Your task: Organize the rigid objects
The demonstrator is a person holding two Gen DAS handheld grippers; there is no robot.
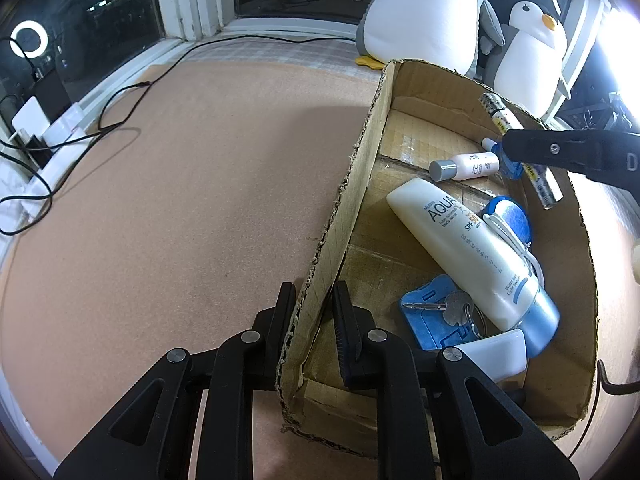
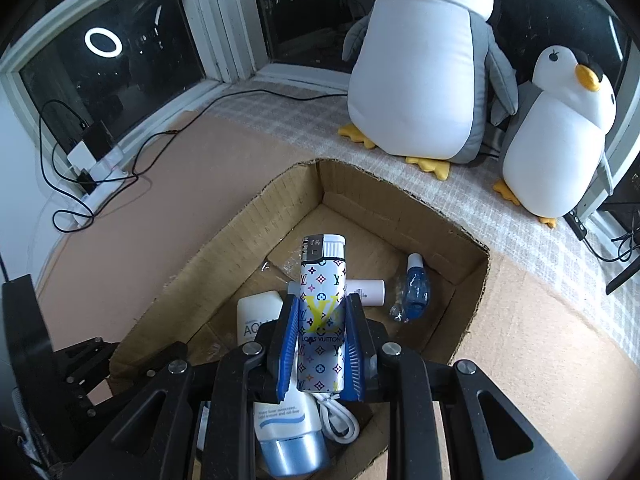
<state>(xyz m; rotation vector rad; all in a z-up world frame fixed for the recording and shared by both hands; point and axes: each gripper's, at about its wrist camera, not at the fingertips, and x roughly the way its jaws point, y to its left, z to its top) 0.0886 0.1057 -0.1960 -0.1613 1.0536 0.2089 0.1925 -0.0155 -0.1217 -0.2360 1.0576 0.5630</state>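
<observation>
An open cardboard box (image 1: 360,168) (image 2: 472,280) holds a white sunscreen tube (image 1: 472,252) (image 2: 256,312), a small white bottle (image 1: 468,166) (image 2: 370,292), a small blue bottle (image 2: 416,292), a key (image 1: 436,306) on a blue pad (image 1: 424,320), and a white cable (image 1: 512,236). My left gripper (image 1: 314,312) is shut on the box's left wall near its front corner. My right gripper (image 2: 322,320) is shut on a patterned lighter (image 2: 322,312) and holds it upright above the box; it also shows in the left wrist view (image 1: 516,148).
Two plush penguins (image 2: 420,68) (image 2: 560,136) stand behind the box by the window. Black cables (image 1: 100,120) and a power strip (image 2: 96,172) lie at the far left on the brown surface (image 1: 180,200).
</observation>
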